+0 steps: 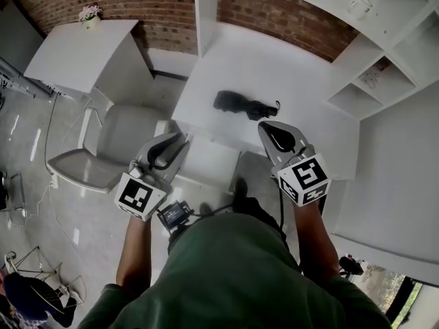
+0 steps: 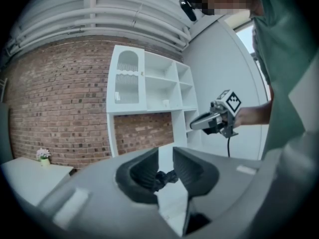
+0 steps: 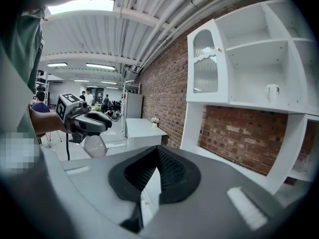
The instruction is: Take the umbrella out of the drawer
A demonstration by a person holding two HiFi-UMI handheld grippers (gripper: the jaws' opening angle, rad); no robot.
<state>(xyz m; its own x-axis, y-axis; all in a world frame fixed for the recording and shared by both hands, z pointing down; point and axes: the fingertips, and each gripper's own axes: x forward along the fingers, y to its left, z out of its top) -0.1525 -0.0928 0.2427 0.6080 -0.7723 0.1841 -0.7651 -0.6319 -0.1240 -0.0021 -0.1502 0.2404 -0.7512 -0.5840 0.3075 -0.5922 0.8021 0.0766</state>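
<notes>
**Matt plastic, soft cloth, rough brick**

My left gripper [image 1: 180, 140] and right gripper [image 1: 269, 130] look like smooth, matt grey plastic, and their black pads [image 3: 174, 172] are ribbed and look rubbery. The umbrella [image 1: 243, 105] is limp black cloth, matt and crumpled, on a desk [image 1: 274, 67] with a smooth white top. The wall [image 1: 158, 5] is rough red brick. The shelf unit [image 3: 254, 78] is smooth and white, with a door [image 3: 205, 63] of ribbed glass and a glossy white mug [image 3: 271, 92]. The pale floor [image 1: 27, 156] is glossy, and the grey chair [image 1: 127, 139] has a smooth sheen.
</notes>
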